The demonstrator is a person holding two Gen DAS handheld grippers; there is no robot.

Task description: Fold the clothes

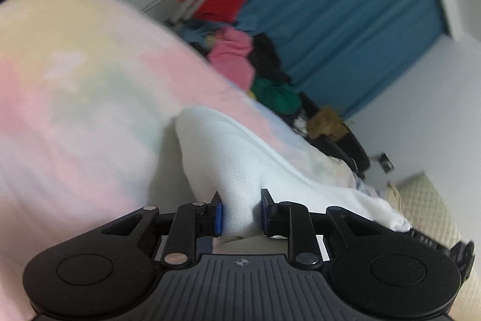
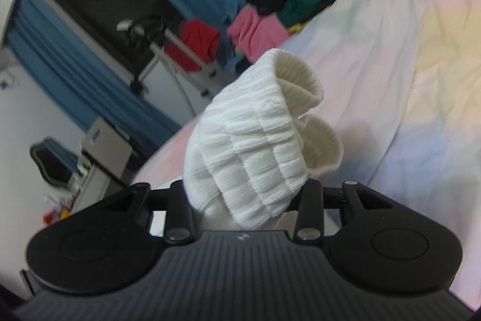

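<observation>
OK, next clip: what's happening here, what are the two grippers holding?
A person with a gripper in each hand is handling white socks over a pastel tie-dye bedsheet. The left gripper is shut on the smooth end of a white sock; the right gripper is clamped on the ribbed cuffs, bunched together. A pile of unfolded clothes waits behind.

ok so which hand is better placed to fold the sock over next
Right, probably. The right tool grips the ribbed cuff end of the white socks, bunched and lifted clear of the pastel bedspread. The left tool pinches the smooth toe end, suited to anchoring.
</observation>
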